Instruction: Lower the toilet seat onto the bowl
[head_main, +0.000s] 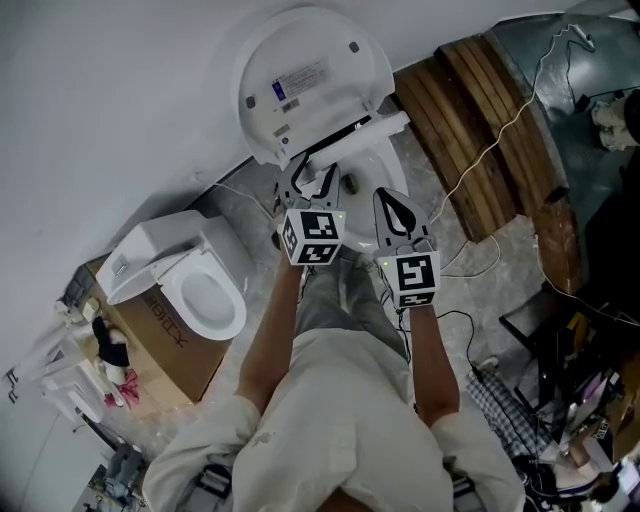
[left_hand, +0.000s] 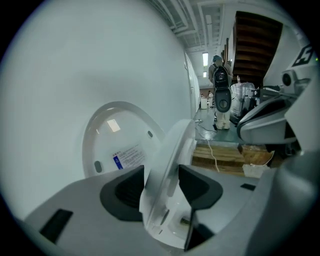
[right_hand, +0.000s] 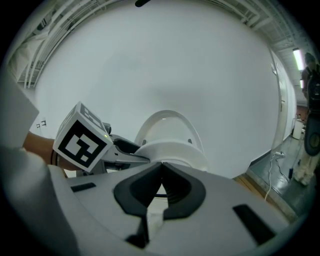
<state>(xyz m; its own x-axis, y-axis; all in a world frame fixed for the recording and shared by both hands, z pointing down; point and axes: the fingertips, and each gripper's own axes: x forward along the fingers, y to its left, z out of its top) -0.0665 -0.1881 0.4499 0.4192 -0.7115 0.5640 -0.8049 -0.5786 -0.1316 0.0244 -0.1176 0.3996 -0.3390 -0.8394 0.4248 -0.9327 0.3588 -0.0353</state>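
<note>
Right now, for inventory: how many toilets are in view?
2: one toilet straight ahead, lid raised; a second toilet on the cardboard box, left. Others may be hidden.

Soft, even light fills the head view, leaving the white wall (head_main: 120, 100) bright and almost shadowless while the lower right corner sinks into gloom. Both gripper views bulge with fisheye distortion and fade to black at the corners. In the left gripper view a ceiling lamp (left_hand: 205, 59) burns out, a square glare sits on the raised lid (left_hand: 107, 145), and the toilet seat (left_hand: 167, 165) close to the lens looks soft.
</note>
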